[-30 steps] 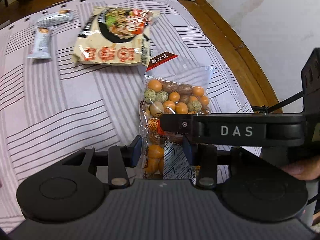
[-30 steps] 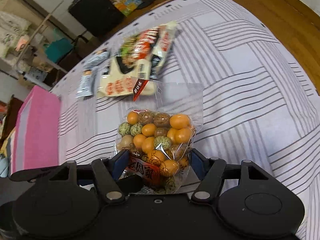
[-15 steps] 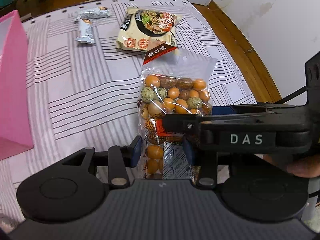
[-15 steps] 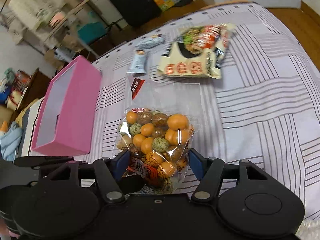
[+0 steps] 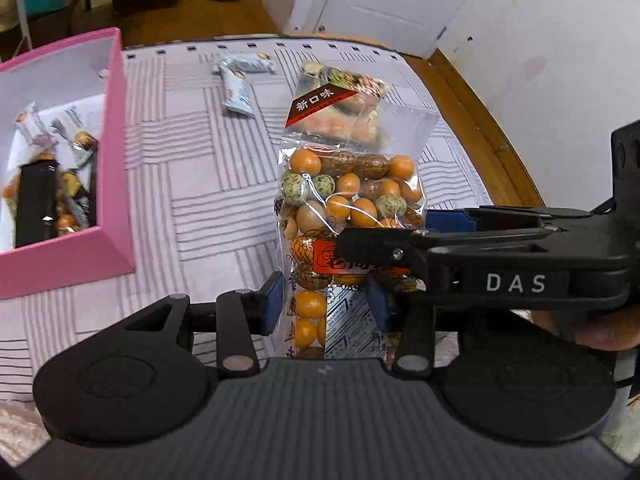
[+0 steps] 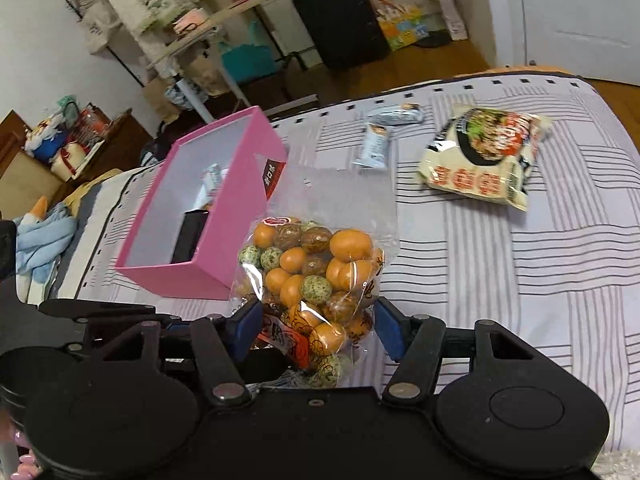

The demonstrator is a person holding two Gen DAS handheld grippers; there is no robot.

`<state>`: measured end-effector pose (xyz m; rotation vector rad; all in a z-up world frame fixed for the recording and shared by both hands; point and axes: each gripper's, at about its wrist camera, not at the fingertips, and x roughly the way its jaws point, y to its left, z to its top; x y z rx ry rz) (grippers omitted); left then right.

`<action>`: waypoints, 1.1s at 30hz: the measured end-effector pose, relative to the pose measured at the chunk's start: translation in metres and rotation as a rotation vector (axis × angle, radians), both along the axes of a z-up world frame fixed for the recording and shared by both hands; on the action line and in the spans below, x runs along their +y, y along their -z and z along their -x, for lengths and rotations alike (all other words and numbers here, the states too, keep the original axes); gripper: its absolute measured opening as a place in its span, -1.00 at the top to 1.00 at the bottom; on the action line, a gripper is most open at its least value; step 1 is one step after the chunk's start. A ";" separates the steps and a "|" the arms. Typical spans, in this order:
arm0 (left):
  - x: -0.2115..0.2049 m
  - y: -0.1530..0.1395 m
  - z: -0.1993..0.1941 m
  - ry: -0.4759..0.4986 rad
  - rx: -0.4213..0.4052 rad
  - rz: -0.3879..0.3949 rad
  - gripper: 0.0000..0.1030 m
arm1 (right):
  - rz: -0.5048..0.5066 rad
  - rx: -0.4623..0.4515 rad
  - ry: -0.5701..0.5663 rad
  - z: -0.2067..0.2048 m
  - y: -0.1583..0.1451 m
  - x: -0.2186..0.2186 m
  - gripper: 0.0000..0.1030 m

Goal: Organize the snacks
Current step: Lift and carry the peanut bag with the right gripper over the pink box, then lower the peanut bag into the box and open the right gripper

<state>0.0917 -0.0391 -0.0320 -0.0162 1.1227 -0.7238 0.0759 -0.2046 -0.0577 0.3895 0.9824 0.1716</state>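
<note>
Both grippers hold one clear bag of coated nuts [image 5: 344, 208] above the striped cloth [image 5: 208, 208]: my left gripper [image 5: 325, 307] pinches its lower end, and my right gripper [image 6: 316, 328], whose jaws have just been closing, clamps the bag's middle (blue pads against the film). Beyond it to the left sits the pink box [image 6: 224, 216]; farther off lie two small wrappers [image 6: 374, 148] and a noodle packet [image 6: 484, 156].

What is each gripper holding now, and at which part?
Both hold the same clear bag of coated nuts. The left gripper clamps its bottom end; the right gripper has been closing around its lower middle, at the red label.
</note>
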 end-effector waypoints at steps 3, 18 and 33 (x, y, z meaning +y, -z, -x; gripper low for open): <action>0.014 -0.004 -0.002 -0.021 -0.020 0.010 0.17 | 0.019 -0.031 -0.031 -0.005 -0.008 0.014 -0.18; 0.134 -0.030 -0.045 -0.258 -0.174 0.041 0.17 | -0.064 -0.149 -0.173 -0.089 -0.033 0.112 -0.09; 0.195 0.006 -0.130 -0.402 -0.204 -0.024 0.17 | -0.140 -0.170 -0.168 -0.175 0.019 0.170 -0.09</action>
